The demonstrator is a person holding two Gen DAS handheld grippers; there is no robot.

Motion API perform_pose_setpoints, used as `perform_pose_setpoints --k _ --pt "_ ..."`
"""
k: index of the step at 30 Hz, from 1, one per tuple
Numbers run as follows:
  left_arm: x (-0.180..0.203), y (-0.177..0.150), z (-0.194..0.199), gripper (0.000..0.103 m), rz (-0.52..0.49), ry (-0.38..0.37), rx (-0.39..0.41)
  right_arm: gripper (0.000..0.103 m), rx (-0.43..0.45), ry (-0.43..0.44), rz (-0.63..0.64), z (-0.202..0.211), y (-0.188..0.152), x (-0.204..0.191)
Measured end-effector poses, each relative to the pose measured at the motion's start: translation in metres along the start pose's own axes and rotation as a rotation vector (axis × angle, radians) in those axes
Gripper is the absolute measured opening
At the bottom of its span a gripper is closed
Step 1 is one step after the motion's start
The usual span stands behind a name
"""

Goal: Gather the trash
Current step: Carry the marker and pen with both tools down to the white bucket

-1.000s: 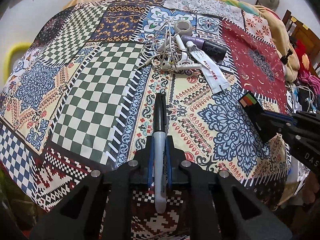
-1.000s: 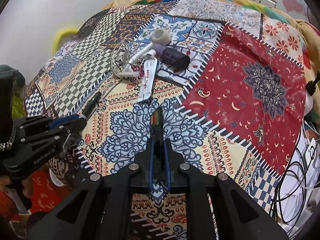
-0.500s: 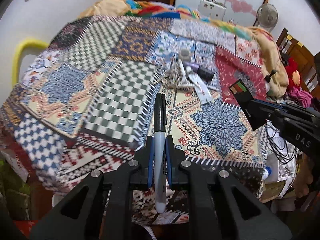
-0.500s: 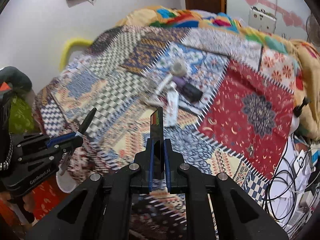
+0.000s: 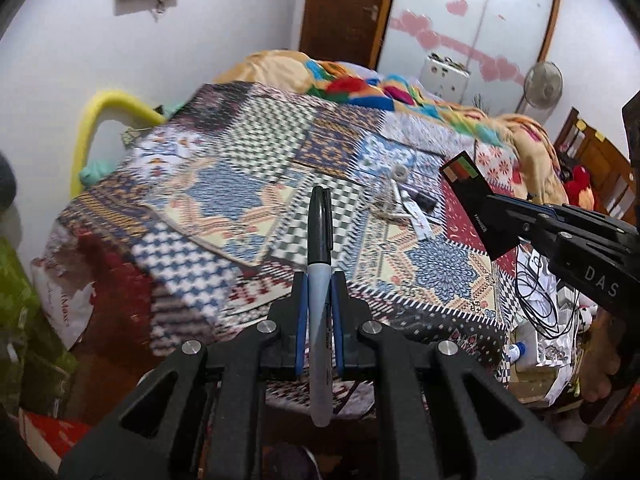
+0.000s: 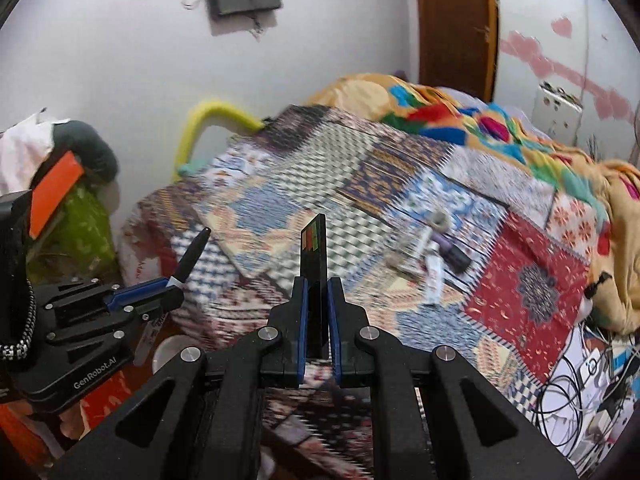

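Here, the left gripper (image 5: 319,292) was seen clamped on a marker (image 5: 319,240), whose black cap stood out beyond the fingers (image 5: 300,320) and whose grey barrel ran back between them. The right gripper (image 6: 317,300) was clamped on a flat black card (image 6: 315,264) with coloured stripes at its far end, held edge-on between the blue pads. Both were held above the near edge of a bed covered with a patchwork quilt (image 5: 248,184). Well beyond the fingers, a small heap of trash (image 6: 434,260) lay on the quilt: a tape roll, a white tube, a dark purple tube and tangled cord. No container could be told clearly.
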State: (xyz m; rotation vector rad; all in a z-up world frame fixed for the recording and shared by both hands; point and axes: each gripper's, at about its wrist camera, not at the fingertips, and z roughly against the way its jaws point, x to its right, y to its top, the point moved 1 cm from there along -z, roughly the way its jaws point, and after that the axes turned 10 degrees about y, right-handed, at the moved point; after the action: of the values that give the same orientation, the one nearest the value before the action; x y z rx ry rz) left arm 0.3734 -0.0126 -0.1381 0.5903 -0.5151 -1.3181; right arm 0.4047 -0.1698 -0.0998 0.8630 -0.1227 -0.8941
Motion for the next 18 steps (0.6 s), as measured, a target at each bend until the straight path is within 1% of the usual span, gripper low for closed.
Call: perform_pose_setpoints --k 3,9,12,18 --pt "-0.025 -0.006 0.02 0.01 0.028 0.02 0.014 0.009 0.008 0.03 0.033 0.001 0.002 -0.031" --pt "-0.086 -0.03 0.056 0.01 0.091 0.096 0.034 0.009 -0.006 0.099 0.108 -0.013 0.001 -0.095" --pt "-0.121 -0.048 0.068 0.01 0.138 0.135 0.024 0.009 -0.023 0.131 0.141 -0.023 -0.002 -0.122" --pt "-0.18 -0.079 0.077 0.01 0.213 0.201 -0.008 0.009 -0.081 0.211 0.206 -0.056 -0.013 -0.181"
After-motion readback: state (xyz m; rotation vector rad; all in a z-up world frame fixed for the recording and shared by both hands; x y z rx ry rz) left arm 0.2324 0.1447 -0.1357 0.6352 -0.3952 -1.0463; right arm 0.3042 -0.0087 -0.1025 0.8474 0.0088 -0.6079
